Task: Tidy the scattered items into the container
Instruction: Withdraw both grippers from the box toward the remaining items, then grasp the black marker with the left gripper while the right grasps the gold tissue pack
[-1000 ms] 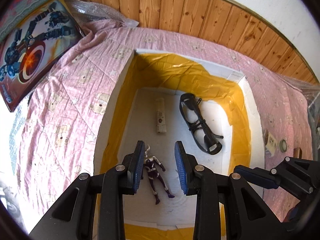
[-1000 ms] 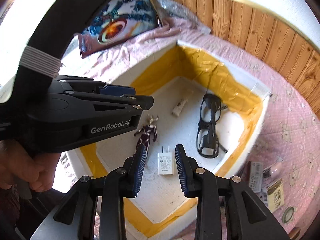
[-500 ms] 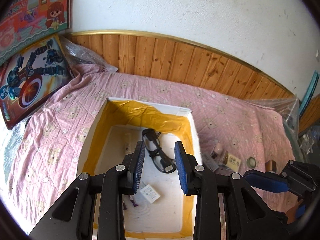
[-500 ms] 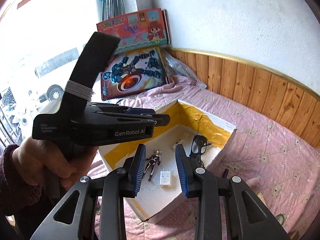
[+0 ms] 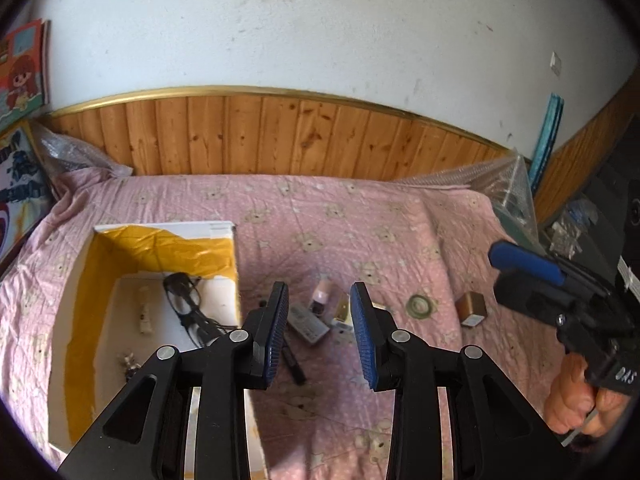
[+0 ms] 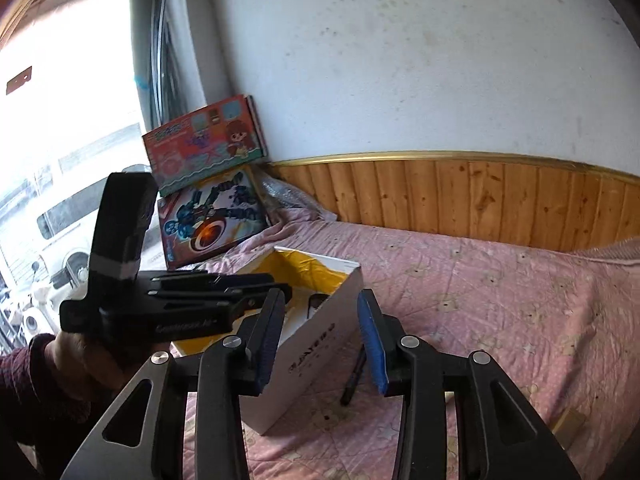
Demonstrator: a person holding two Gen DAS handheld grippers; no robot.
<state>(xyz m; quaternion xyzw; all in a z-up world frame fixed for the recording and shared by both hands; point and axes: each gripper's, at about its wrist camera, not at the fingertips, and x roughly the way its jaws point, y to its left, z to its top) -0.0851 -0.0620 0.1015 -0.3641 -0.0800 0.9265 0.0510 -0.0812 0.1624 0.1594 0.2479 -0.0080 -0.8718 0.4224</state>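
Observation:
A white box (image 5: 236, 264) lined with yellow tape lies on the pink quilt. In it are black glasses (image 5: 184, 296) and a small white item (image 5: 145, 314). To its right are scattered a black pen (image 5: 294, 360), a grey pack (image 5: 308, 322), a small bottle (image 5: 322, 294), a tape roll (image 5: 418, 305) and a brown box (image 5: 472, 309). My left gripper (image 5: 320, 336) hangs above the pen with its jaws opening and nothing between them. My right gripper (image 6: 322, 344) is also opening and empty, near the box's white side (image 6: 320, 344) and the pen (image 6: 354, 376).
Two colourful toy boxes (image 6: 208, 208) lean on the wall at the quilt's left end, beside a bright window. Wood panelling (image 5: 280, 136) runs behind the bed. Bubble wrap (image 5: 504, 184) and dark furniture stand at the right. A hand (image 5: 572, 400) holds the right gripper.
Both grippers have risen and drawn back from inside the box, and their jaws stand wider. The views now take in the wall and the scattered items to the right of the box.

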